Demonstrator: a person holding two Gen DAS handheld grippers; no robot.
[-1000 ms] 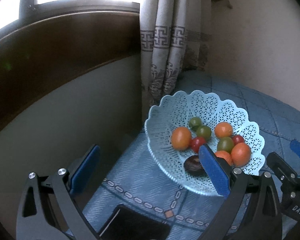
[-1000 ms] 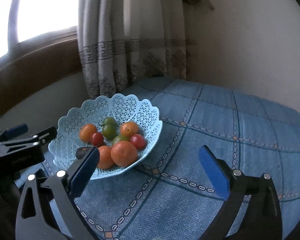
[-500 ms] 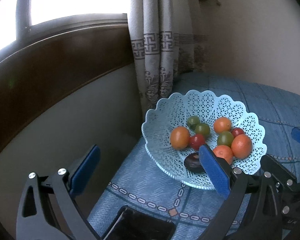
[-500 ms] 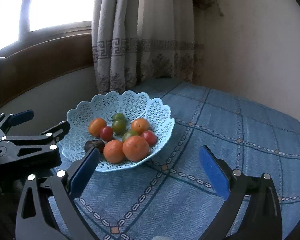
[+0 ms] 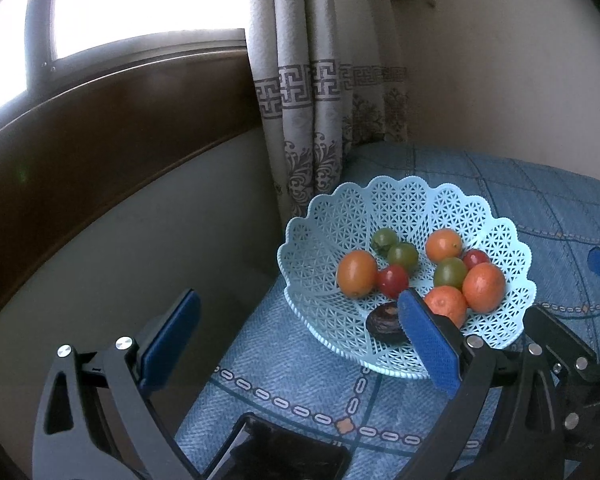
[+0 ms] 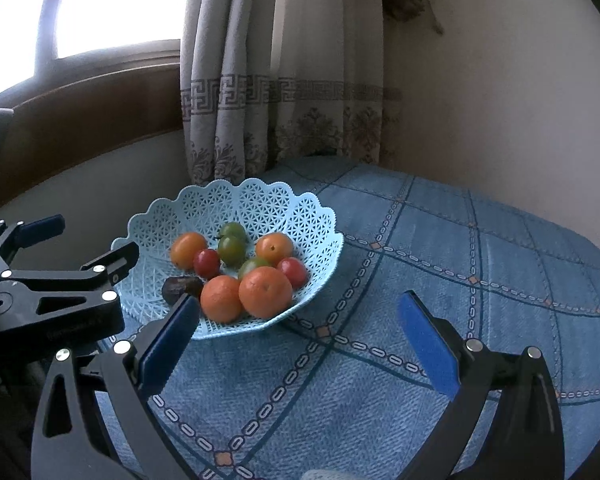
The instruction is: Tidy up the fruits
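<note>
Both my grippers, left [image 5: 298, 344] and right [image 6: 298, 344], spread, empty. Fruit all in basket [image 6: 284, 212]. Looks finished; next, withdraw.

Both grippers, left gripper [image 5: 300, 344] and right gripper [image 6: 300, 344], have black skeletal frames, silver screw heads and blue finger pads [image 6: 428, 348]; faint lettering, perhaps embossed, is illegible.

Daylight enters from the window [image 5: 140, 4] at upper left in both views; the pane is overexposed to plain white. The wood panel [image 5: 100, 128] beneath it lies in deep shade. The basket [image 6: 260, 204] and blue cloth [image 6: 480, 248] are evenly, softly lit and sharp. Fisheye curvature bends straight lines; the corners vignette to black
</note>
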